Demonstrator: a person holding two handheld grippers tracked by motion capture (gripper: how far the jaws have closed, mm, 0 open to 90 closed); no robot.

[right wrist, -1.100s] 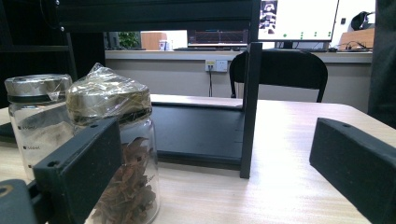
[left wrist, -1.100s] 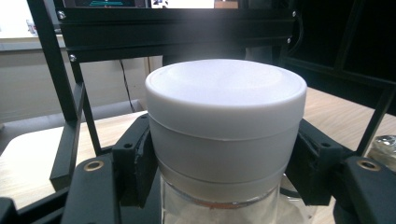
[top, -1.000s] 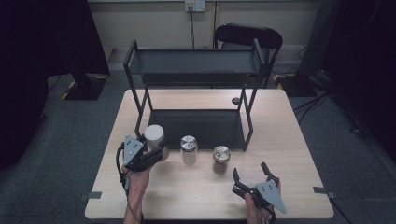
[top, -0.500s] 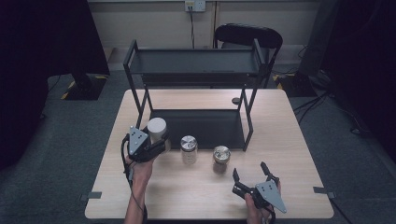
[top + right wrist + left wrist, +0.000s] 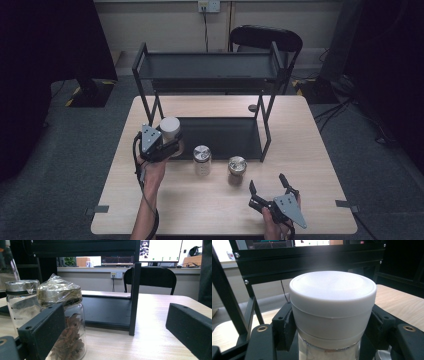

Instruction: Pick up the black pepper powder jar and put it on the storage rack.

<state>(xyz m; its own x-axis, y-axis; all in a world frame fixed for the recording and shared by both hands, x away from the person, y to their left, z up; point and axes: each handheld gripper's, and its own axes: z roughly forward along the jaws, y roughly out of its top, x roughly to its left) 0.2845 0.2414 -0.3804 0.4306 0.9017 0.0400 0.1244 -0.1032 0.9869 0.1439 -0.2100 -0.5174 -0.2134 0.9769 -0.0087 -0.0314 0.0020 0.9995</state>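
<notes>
white plastic caps the jar [image 5: 170, 131] that the left tool [image 5: 161, 148] pinches between its two black jaws, at the left front post of the black metal rack [image 5: 210, 75]. in the left tool's own view the jar [image 5: 332, 312] stands upright, long axis vertical, lid up, with the jaws pressed on its sides just under the lid; its glass below shows a pale filling, and no label or writing can be read on it. from above, the jar is at the left edge of the rack's lower shelf [image 5: 220, 137], and whether it rests on the tabletop [image 5: 310, 150] cannot be told.

right of it, a jar with a silver lid [image 5: 202, 160] stands upright on the tabletop in front of the shelf. in the right tool's view faint printed lines show on its glass [image 5: 21, 307], too small to read. next comes a jar with crinkled wrap over its lid [image 5: 236, 167], also upright; it holds brown dried pieces [image 5: 66, 327] and bears no readable label.

farther right, near the front edge, the right tool [image 5: 272, 192] lies low with its jaws spread and nothing between them, pointing toward the two jars.
</notes>
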